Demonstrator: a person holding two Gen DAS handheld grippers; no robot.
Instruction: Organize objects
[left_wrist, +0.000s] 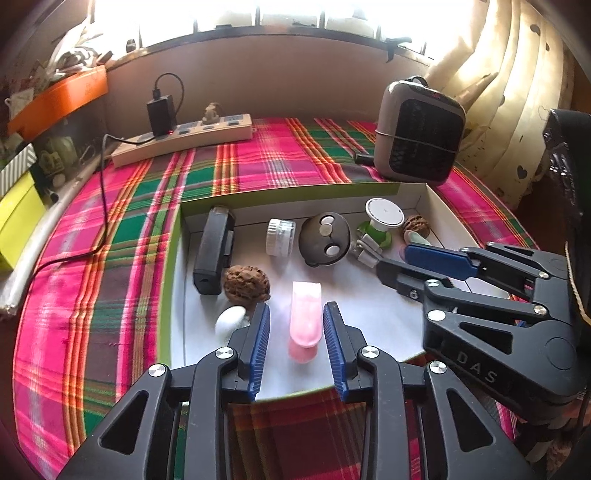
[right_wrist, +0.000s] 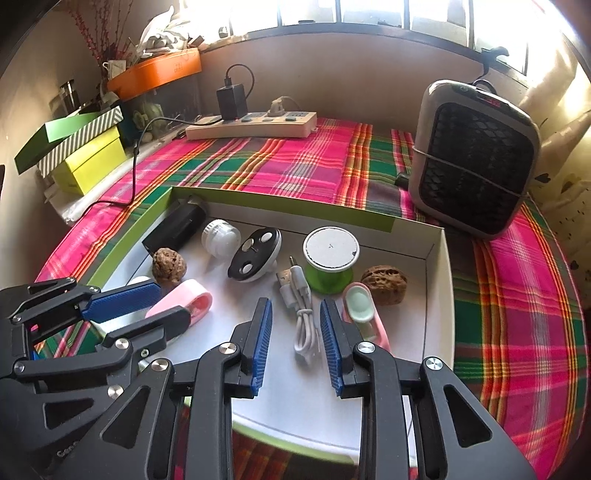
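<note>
Shallow white box (left_wrist: 439, 206) with green outer wall on plaid-covered desk (left_wrist: 280, 155); all places given relative to this box. Left hand-held gripper (left_wrist: 296, 345) over near edge, jaws parted narrowly, pink clip (left_wrist: 306, 317) lying between pads, pads not pressing on it. Right hand-held gripper (right_wrist: 296, 345) over near edge further right, jaws likewise slightly parted, coiled white cable (right_wrist: 304, 332) lying between, untouched. Inside box, left end: black rectangular case (left_wrist: 214, 251), walnut (left_wrist: 246, 285) just beside it, white pebble-like piece (left_wrist: 231, 321) nearer the front. Mid-box: small white-capped jar (left_wrist: 280, 236), black disc with round white pads (left_wrist: 325, 238), green spool with white top (right_wrist: 330, 258). Right end: second walnut (right_wrist: 384, 285), pink-and-mint clip (right_wrist: 364, 310) touching right pad side. Behind box: power strip (left_wrist: 184, 136) with black charger, grey fan heater (left_wrist: 419, 129) at far right corner.
</note>
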